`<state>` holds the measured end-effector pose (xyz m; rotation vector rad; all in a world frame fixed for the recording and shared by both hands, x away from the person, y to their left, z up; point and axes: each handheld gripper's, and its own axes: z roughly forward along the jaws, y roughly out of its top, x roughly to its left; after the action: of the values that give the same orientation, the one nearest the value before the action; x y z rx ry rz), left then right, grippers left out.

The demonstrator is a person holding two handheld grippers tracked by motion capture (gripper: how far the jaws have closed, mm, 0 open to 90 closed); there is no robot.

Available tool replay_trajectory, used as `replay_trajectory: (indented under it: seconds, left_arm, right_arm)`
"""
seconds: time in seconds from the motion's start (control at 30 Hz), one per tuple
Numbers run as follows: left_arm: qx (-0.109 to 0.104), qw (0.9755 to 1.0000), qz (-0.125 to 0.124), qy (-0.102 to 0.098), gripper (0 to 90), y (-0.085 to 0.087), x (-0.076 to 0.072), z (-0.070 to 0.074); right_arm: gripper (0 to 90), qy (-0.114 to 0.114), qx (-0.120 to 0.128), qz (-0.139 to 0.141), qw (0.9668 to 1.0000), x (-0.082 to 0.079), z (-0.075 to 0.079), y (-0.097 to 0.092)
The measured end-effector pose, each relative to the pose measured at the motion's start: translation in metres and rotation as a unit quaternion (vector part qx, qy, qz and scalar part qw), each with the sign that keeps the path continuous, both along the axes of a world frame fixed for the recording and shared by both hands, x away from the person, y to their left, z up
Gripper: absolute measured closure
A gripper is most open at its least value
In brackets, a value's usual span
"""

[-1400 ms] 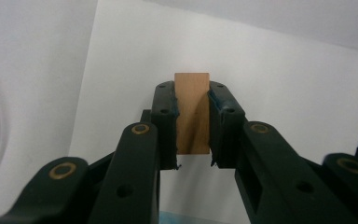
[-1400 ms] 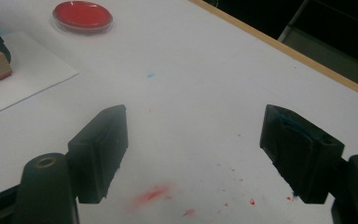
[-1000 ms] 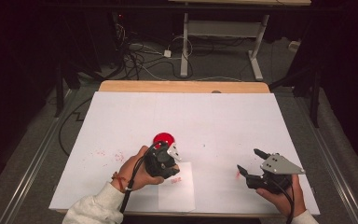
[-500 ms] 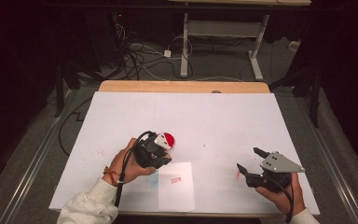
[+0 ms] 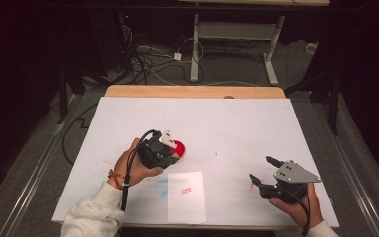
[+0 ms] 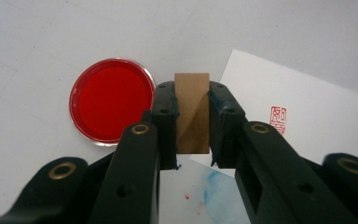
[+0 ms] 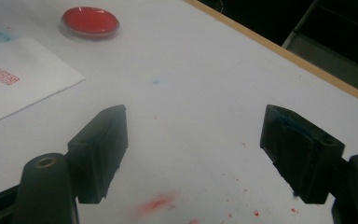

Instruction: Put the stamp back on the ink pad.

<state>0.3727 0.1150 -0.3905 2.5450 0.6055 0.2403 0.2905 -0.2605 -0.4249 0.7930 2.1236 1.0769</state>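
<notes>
Wooden stamp block [image 6: 192,112] sits clamped between the two black jaws of the left gripper [image 6: 192,128], its long axis running along the jaws and pointing away from the camera toward the table below; in the left gripper view it appears as a plain tan rectangular prism with smooth faces and a faint diagonal grain line. In the high view the left gripper [image 5: 170,150] is held above the white table cover [image 5: 237,123], just beside the red ink pad [image 5: 179,147]. The ink pad [image 6: 112,107] is a shallow round dish with a clear rim, filled with bright red, lying just left of the block in the left gripper view. A white paper sheet [image 5: 186,197] bearing a small red seal imprint [image 5: 186,190] lies nearer the person, next to a pale blue smear. The right gripper [image 5: 265,174] rests well apart toward the right edge, its jaws spread wide with nothing between them, over scattered red specks [image 7: 158,203]. Nothing lies between the block and the pad.
</notes>
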Motion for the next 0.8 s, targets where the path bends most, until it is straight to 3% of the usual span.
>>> replay_trajectory:
  seconds: [0.23,0.43,0.8]
  left_arm:
    - [-0.006,1.0000,0.004,-0.004,73.6,-0.002,0.012,0.005]
    - [0.001,0.9999,0.011,-0.004,73.6,-0.004,0.024,0.007]
    - [0.034,0.9986,0.025,0.032,73.4,-0.008,0.052,-0.007]
  right_arm:
    - [23.7,0.003,-0.001,0.000,1.0000,0.002,-0.001,0.000]
    - [23.8,0.009,-0.007,0.007,0.9999,0.003,-0.005,0.003]
    - [23.9,0.008,-0.007,0.005,0.9999,0.001,-0.005,0.004]
